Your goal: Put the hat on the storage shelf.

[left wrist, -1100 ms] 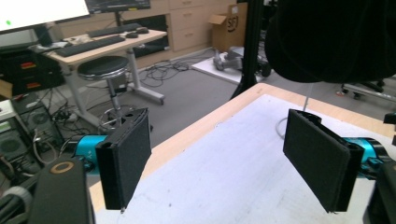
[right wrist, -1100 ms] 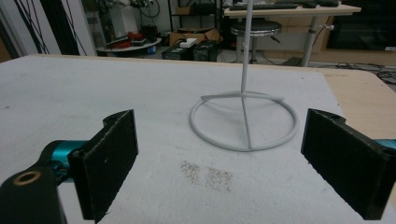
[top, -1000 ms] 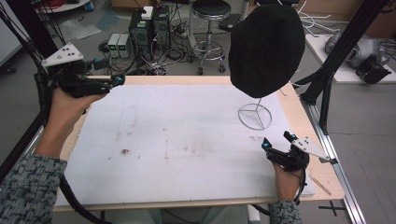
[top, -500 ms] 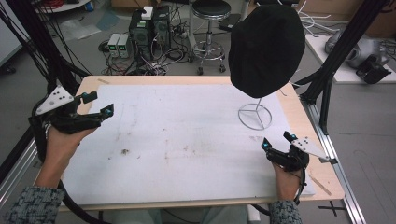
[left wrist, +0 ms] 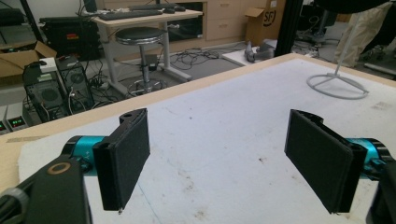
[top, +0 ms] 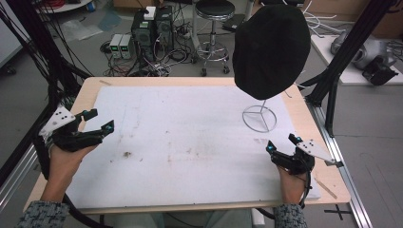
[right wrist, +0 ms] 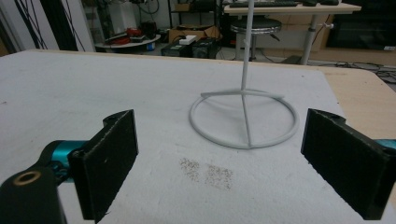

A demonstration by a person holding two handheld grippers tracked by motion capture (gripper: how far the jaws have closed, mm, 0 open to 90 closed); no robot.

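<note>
Left tool (top: 97,119) drops back toward me at table (top: 190,199) edge, jaws wide, empty. Right tool (top: 281,145) parked, wide too. Hat (top: 271,45) on stand (top: 259,118), untouched — nothing started yet.

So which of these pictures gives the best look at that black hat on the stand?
The high view: there the whole black hat sits on top of its white wire stand. The left gripper view catches just the hat's lower edge above the stand. The right gripper view gives the stand's ring base and pole, close up.
</note>
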